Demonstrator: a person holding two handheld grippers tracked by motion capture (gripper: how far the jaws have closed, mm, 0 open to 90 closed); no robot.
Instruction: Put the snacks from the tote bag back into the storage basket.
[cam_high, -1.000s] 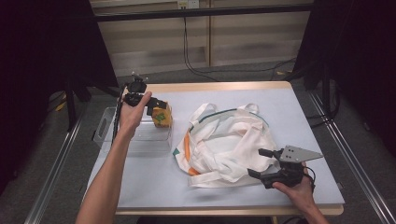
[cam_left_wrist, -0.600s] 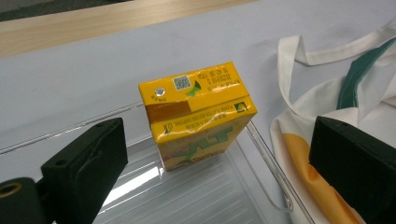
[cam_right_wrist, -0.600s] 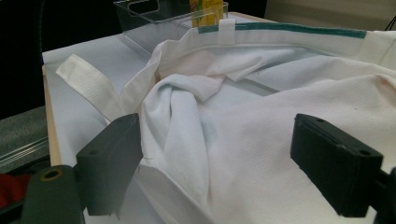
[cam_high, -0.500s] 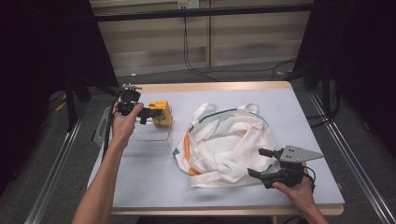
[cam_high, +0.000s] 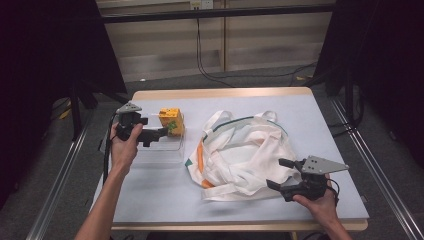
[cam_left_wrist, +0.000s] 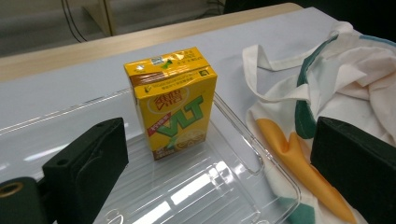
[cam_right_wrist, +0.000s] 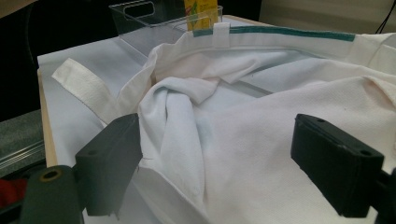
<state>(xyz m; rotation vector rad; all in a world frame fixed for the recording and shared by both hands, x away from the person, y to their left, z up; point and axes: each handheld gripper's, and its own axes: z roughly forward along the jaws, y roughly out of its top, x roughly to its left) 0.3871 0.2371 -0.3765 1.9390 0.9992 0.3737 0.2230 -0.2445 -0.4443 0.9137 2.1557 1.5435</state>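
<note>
Pale worktop (cam_high: 150, 200): I am aiming my wide-open, empty left tool (cam_high: 159, 133) at the yellow carton (cam_left_wrist: 172, 100) standing in the clear tray (cam_left_wrist: 224, 186). A careless squeeze could topple it.

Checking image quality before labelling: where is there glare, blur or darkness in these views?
Left gripper view: white glare streaks on the clear plastic tray, drink carton sharp, near jaws soft. Right gripper view: white tote bag crisp, jaws blurred. High view: table evenly lit, surroundings dark.
</note>
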